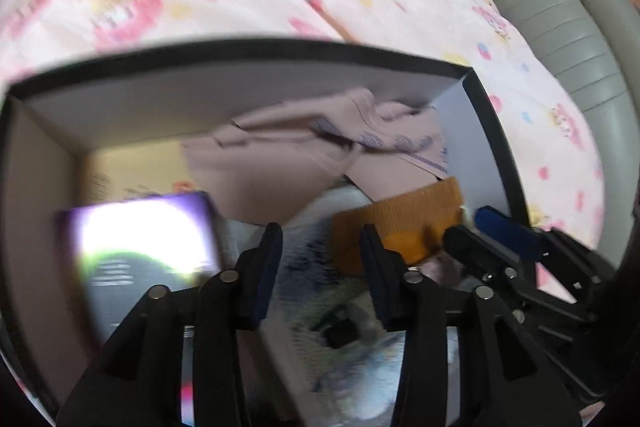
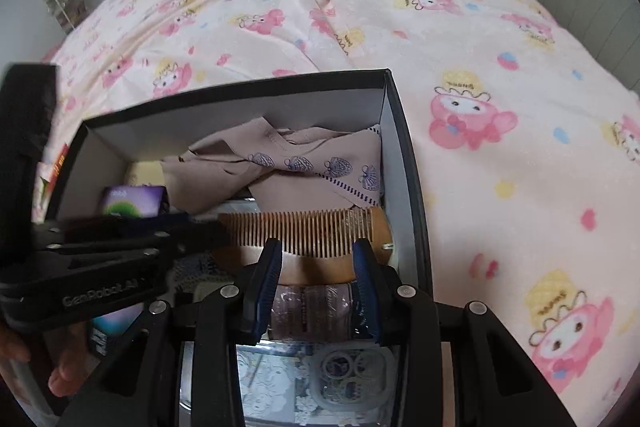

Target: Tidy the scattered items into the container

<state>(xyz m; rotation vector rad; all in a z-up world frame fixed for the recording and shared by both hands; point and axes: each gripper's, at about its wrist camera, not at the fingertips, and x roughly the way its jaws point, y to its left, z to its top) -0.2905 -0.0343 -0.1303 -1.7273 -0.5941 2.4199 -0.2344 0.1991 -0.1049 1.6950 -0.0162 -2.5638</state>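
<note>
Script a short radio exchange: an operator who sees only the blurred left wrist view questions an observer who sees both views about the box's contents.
Operator: What is the orange ribbed shape in the box?
Observer: A wooden comb, with its teeth toward the beige cloth.
Operator: Is the right hand-held gripper carrying anything?
Observer: Its pads seem to press on the ends of a clear bottle, nearer the camera than the comb.
Operator: And the glaring purple patch?
Observer: A small purple carton with a green circle, left of the cloth.
</note>
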